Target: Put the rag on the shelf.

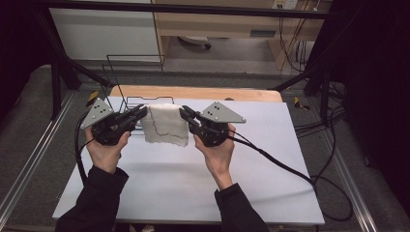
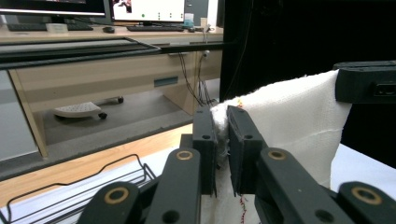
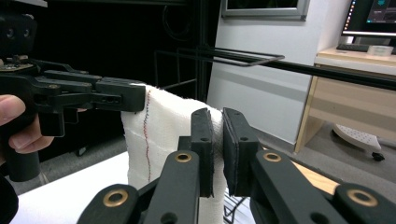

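Note:
A white cloth [image 1: 165, 124] with a thin red stitched line hangs in the air above the white table top [image 1: 193, 179], stretched between the two grippers. My left gripper [image 1: 141, 113] is shut on the cloth's left top corner, and the cloth [image 2: 289, 121] bunches between its jaws. My right gripper [image 1: 185, 114] is shut on the right top corner; in the right gripper view the cloth [image 3: 159, 135] runs from its jaws across to the left gripper [image 3: 126, 95]. The cloth's lower edge hangs free, off the table.
A black wire rack [image 1: 126, 82] stands at the back left of the table, just behind the cloth. A wooden strip [image 1: 198, 93] edges the far side. Cables [image 1: 290, 169] trail from the right gripper over the table's right side. A desk with monitors [image 2: 116, 14] lies beyond.

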